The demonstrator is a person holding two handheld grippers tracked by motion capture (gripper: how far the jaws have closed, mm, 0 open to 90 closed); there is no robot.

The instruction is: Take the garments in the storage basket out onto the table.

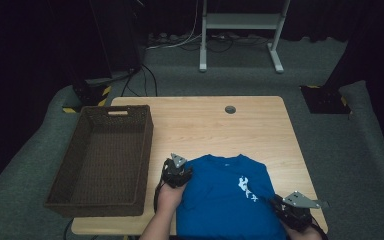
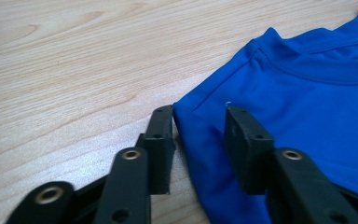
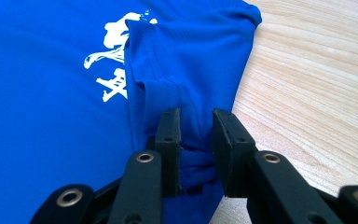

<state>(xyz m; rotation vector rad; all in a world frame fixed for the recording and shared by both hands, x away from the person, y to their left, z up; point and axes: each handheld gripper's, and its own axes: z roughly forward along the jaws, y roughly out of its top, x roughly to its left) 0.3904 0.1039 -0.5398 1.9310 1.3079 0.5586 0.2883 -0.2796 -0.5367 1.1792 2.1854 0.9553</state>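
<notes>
A blue shirt (image 1: pixel 225 200) lies flat on the desk (image 1: pixel 200 125) at the near edge, toward the near right corner, collar pointing to the far edge. It is plain blue with a small white print (image 1: pixel 246 188) on the chest and a tiny white mark inside the collar; the fabric looks smooth and thin, with stitched seams at neck and shoulder. Its right sleeve is folded inward over the chest, so the hem lies just beside the print (image 3: pixel 114 56). The left tool (image 2: pixel 199 122) sits at the shirt's left shoulder corner, jaws straddling the fabric's edge: the right jaw rests on the cloth, the left on bare wood just beside it, with a gap between them, so nothing is clamped. The right tool (image 3: pixel 196 133) is closed on a bunched fold of the sleeve (image 3: pixel 191 74), near the desk's right edge. A brown wicker basket (image 1: pixel 102 160) stands at the left edge, apart from the shirt.
</notes>
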